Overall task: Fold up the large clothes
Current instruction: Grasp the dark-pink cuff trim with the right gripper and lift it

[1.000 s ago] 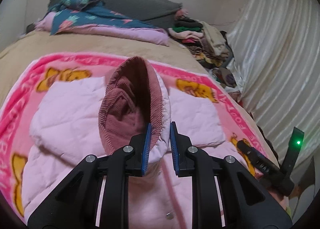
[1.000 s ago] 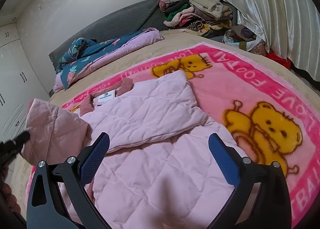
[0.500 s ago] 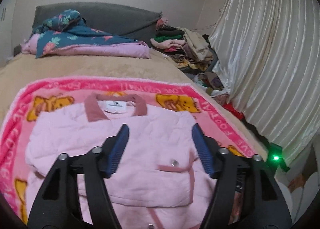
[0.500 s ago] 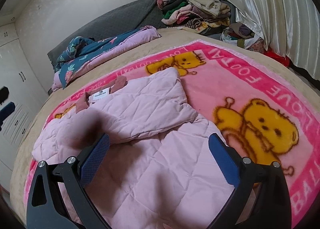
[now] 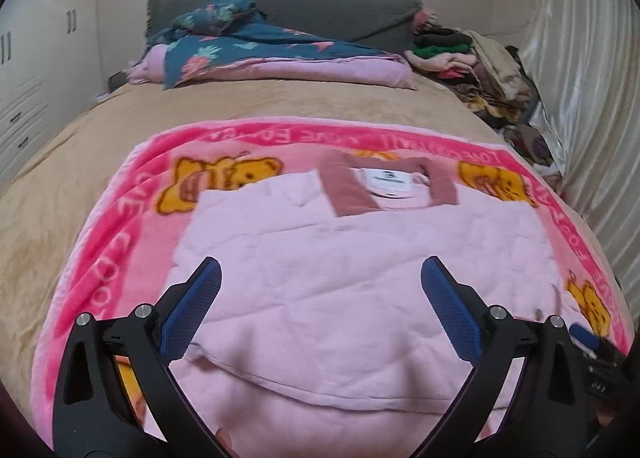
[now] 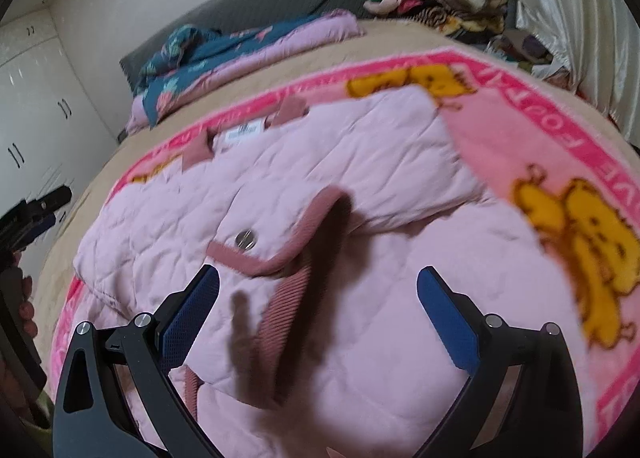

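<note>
On the bed: one pink jacket (image 5: 340, 258) lay flat on one blanket (image 5: 120, 234).
Edges: blanket border bare on both sides.
Axis: collar (image 5: 384, 182) pointed to the headboard.
Claws: left gripper (image 5: 320, 310) and right gripper (image 6: 318, 310) both spread wide, holding nothing.

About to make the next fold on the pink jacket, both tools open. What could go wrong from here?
1. The sleeve cuff lies loose over the jacket; a grab there may undo the sleeve fold.
2. The jacket lies on a blanket; a low pinch by the left tool or right tool could catch both.
</note>
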